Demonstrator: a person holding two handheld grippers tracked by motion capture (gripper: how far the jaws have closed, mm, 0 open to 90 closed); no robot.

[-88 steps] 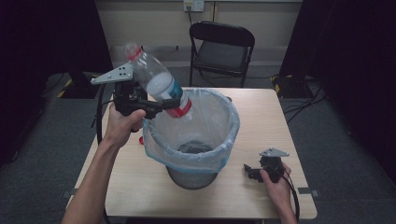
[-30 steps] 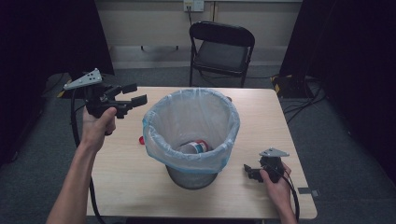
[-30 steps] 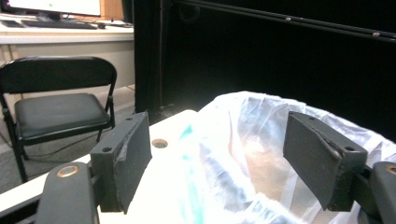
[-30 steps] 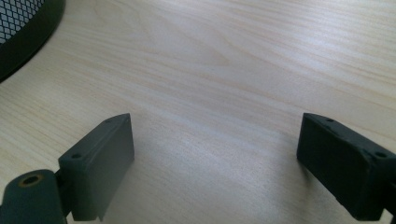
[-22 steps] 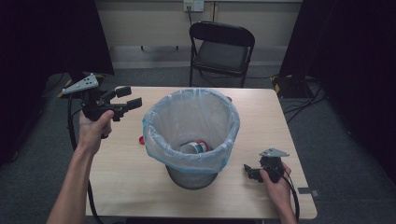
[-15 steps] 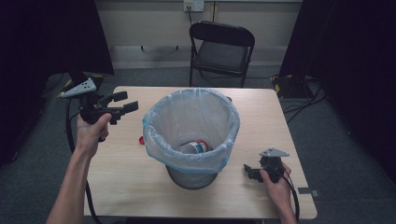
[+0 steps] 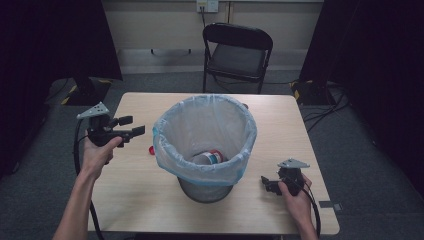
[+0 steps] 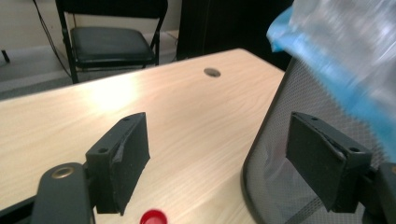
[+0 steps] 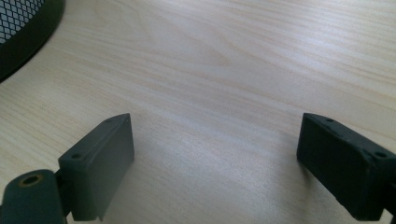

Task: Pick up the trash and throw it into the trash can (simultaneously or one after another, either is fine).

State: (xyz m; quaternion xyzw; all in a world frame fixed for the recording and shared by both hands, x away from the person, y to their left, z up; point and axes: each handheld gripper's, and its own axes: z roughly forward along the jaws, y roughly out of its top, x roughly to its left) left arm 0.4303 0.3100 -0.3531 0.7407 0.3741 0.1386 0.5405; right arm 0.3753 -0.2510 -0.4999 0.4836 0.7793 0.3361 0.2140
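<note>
Bin blocks the middle of the desk

The lined bin (image 7: pixel 205 145) stands mid-desk (image 7: pixel 280 120); a red cap (image 7: pixel 151 149) lies beside it, with open desk on both sides.

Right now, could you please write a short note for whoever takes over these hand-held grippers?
Left hand-held gripper: open, empty, in the air left of the bin, jaws just opening wider.
Right hand-held gripper: open, empty, low over the table at the bin's right.
Bottle: lying at the bottom of the lined bin, so that drop is done.
Red cap: loose on the table beside the bin's left side; probably left to bin.
</note>
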